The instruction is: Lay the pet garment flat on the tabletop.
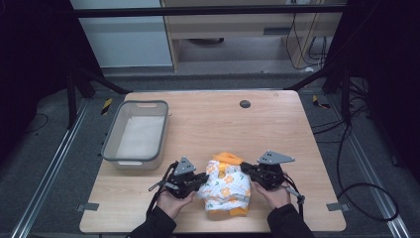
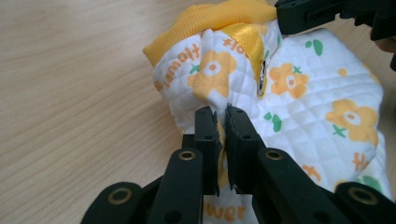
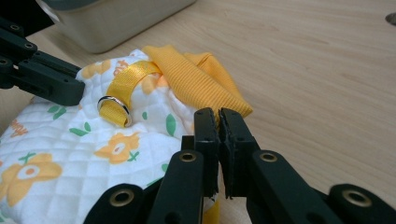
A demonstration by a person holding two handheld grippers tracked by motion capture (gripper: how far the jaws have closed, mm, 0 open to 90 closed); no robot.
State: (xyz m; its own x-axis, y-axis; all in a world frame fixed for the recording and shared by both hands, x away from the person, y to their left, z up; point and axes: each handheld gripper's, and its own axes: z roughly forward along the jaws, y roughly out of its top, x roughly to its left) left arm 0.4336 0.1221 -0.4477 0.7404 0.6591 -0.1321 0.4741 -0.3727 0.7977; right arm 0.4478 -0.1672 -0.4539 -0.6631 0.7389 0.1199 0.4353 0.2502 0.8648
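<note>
A small quilted garment, white with orange flowers and an orange ribbed collar, lies bunched on the near middle of the table, between my two hands. Its long axis runs roughly from the far side of the table toward me, with the orange collar end pointing away from me, toward the far edge, and an orange trim showing at the near end. A yellow ribbon loop with a metal ring sits near the collar. My left gripper has its jaws nearly closed, pinching a fold of the quilted fabric on the garment's left edge. My right gripper also has its jaws drawn almost together at the garment's right edge; a strip of orange trim shows below them, so I judge it holds the fabric there, though the pinch itself is hard to see. I judge this to be the grasping step of folding or lifting the garment, both edges taken at once. The next move calls for raising both hands evenly, keeping the cloth taut so neither pinch slips. Beyond the garment, a grey plastic bin stands empty on the far left of the table, well apart.
</note>
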